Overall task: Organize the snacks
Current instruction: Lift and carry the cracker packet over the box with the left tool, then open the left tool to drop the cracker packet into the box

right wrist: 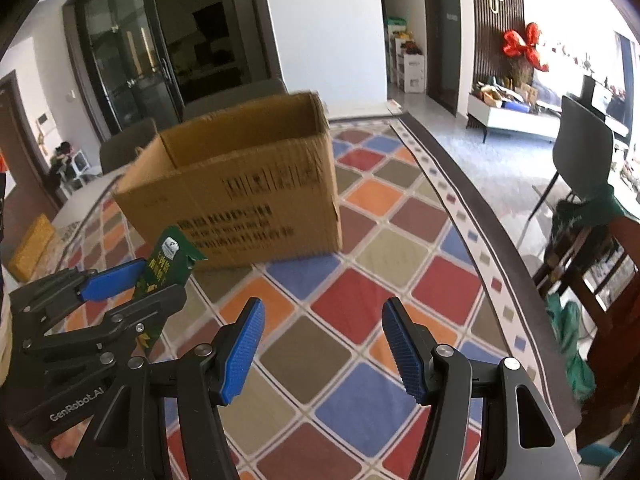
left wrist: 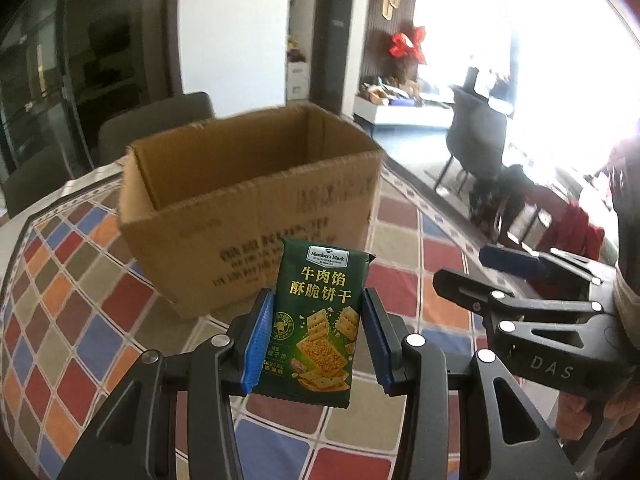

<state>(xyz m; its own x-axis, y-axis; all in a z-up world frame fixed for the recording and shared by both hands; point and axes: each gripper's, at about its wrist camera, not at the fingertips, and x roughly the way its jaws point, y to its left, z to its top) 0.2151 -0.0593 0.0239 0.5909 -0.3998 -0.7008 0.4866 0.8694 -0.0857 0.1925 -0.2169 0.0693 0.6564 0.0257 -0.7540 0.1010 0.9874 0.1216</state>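
Note:
My left gripper (left wrist: 316, 340) is shut on a green cracker packet (left wrist: 316, 312) and holds it upright above the table, in front of an open cardboard box (left wrist: 248, 200). The packet (right wrist: 166, 268) and left gripper (right wrist: 132, 284) also show at the left of the right wrist view. My right gripper (right wrist: 324, 344) is open and empty over the tablecloth, to the right of the left one; it shows in the left wrist view (left wrist: 480, 272). The box (right wrist: 248, 184) stands upright with its top open; its inside bottom is hidden.
The table carries a chequered multicolour cloth (right wrist: 360, 280). Its dark edge (right wrist: 480, 216) runs along the right. Grey chairs (left wrist: 156, 120) stand behind the box. A dark chair (right wrist: 580, 152) and a wooden chair (right wrist: 600, 272) with green cloth stand right of the table.

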